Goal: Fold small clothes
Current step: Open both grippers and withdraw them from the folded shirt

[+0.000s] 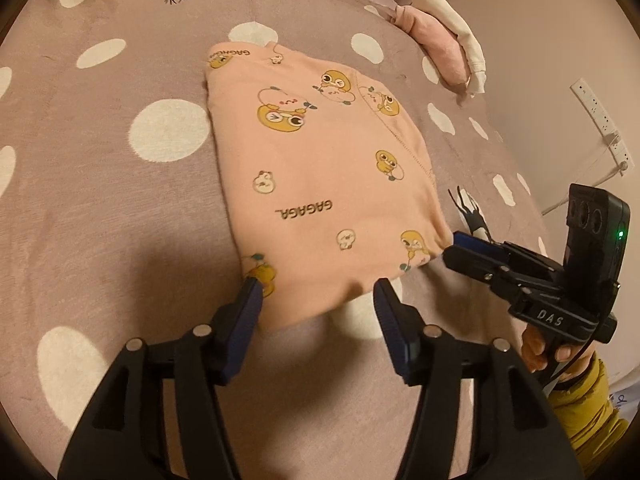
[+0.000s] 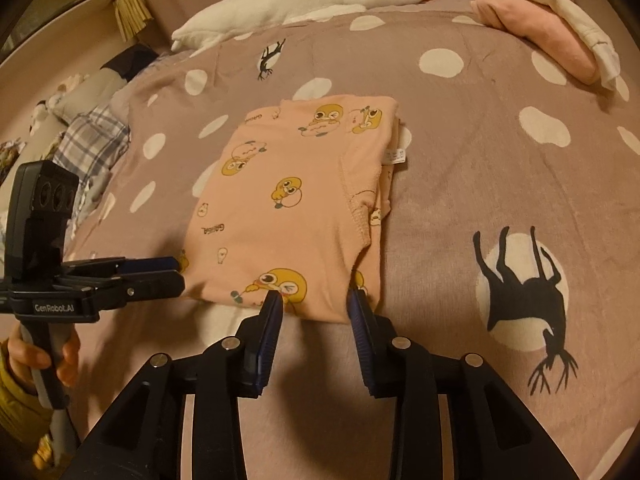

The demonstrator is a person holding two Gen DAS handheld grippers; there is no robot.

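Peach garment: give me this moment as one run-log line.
peach garment: folded rectangle, flat on bedspread | left gripper: open at near edge | right gripper: open at near edge | other folded clothes: far corner

Peach garment (image 1: 320, 176) with yellow cartoon ducks — on a mauve bedspread (image 1: 100, 208) dotted white.

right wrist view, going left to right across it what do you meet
left gripper → peach folded garment → black deer print on the spotted blanket
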